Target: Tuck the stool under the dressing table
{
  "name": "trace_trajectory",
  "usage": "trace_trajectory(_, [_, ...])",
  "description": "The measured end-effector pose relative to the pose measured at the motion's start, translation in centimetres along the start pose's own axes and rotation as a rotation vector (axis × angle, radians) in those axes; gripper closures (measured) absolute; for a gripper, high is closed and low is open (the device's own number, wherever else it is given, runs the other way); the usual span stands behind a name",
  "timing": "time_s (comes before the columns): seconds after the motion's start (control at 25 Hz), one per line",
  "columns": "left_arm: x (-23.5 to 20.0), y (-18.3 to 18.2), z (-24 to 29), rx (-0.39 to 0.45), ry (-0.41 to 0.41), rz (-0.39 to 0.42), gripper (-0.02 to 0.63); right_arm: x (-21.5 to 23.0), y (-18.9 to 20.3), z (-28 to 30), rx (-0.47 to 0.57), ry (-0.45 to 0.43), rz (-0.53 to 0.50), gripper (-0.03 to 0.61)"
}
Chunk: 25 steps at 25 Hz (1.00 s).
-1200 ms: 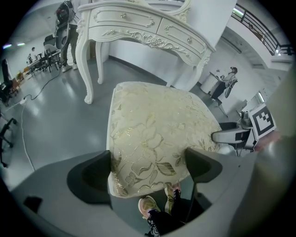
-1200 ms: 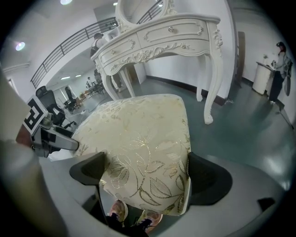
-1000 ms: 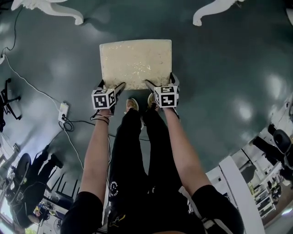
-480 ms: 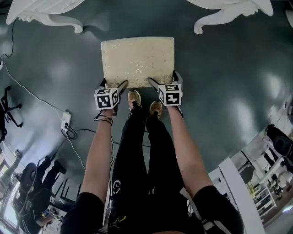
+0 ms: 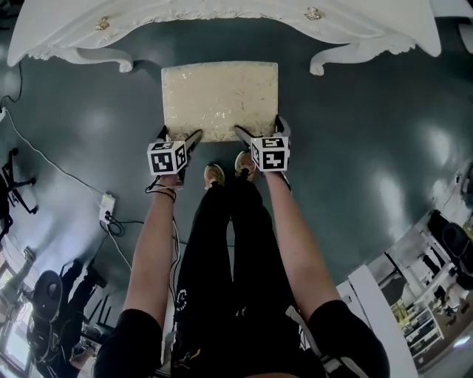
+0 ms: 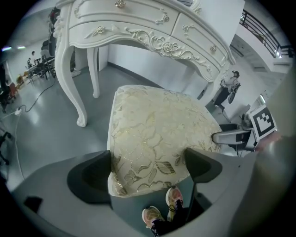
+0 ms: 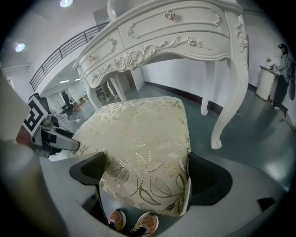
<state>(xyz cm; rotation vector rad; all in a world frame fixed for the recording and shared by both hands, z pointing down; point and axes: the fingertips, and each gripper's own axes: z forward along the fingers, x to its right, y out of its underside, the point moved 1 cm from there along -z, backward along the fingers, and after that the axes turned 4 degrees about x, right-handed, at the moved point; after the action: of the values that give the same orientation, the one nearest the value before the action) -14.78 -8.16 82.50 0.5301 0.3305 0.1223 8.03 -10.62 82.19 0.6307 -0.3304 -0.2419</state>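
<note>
Stool at the threshold: a person stands on the grey floor (image 5: pixel 384 111) facing a white carved dressing table (image 5: pixel 222 18), holding a claw in each hand on the near edge of a cream, gold-leaf upholstered stool (image 5: pixel 219 100). The left claw (image 5: pixel 179 137) is clenched on the stool's near-left corner, its jaws set wide with the cushion filling the space between them. The right claw (image 5: pixel 260 130) grasps the near-right corner in the same way. In each gripper view the padded corner sits between the two dark jaws, with the person's shoes (image 5: pixel 225 171) showing below it.

The stool sits squarely in front of the dressing table, centred between its two curved front legs (image 5: pixel 122 63). Its far edge is about level with their feet, and the whole cushion is out in the open on the person's side. The stool's own legs are hidden beneath the seat, so it is unclear whether it rests on the floor or is lifted slightly.

The task appears to be in its pushing stage, with the stool lined up at the opening and not yet tucked in. The next move likely calls for both claws to keep their hold and drive the seat straight ahead, beneath the drawer front (image 6: pixel 138 32). Even pressure from both sides should stop the stool skewing into either table leg.
</note>
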Motion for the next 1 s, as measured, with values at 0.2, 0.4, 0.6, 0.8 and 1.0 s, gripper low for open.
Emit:
trace_trajectory(0.2, [-0.6,-3.9,1.9,0.041,-0.016,-0.011,0.112,1.7,-3.8,2.2,0.019,-0.011,-0.009,-0.005])
trace_trajectory(0.4, [-1.6,-6.5,3.2,0.045,-0.018,-0.027,0.112,2.2,-6.5,4.0,0.035,-0.013,-0.02,-0.005])
trace_trajectory(0.6, [-2.6,-8.6,4.2,0.06,-0.018,-0.016,0.112,2.4,-8.2,5.5,0.04,-0.005,-0.013,-0.005])
trace_trajectory(0.8, [-3.4,-10.8,5.1,0.096,-0.028,-0.01,0.114,3.0,-9.9,6.5,0.056,0.024,0.005,-0.005])
trace_trajectory(1.0, [-4.5,-12.2,5.6,0.129,-0.056,-0.011,0.114,2.9,-10.9,7.4,0.079,0.06,0.042,-0.005])
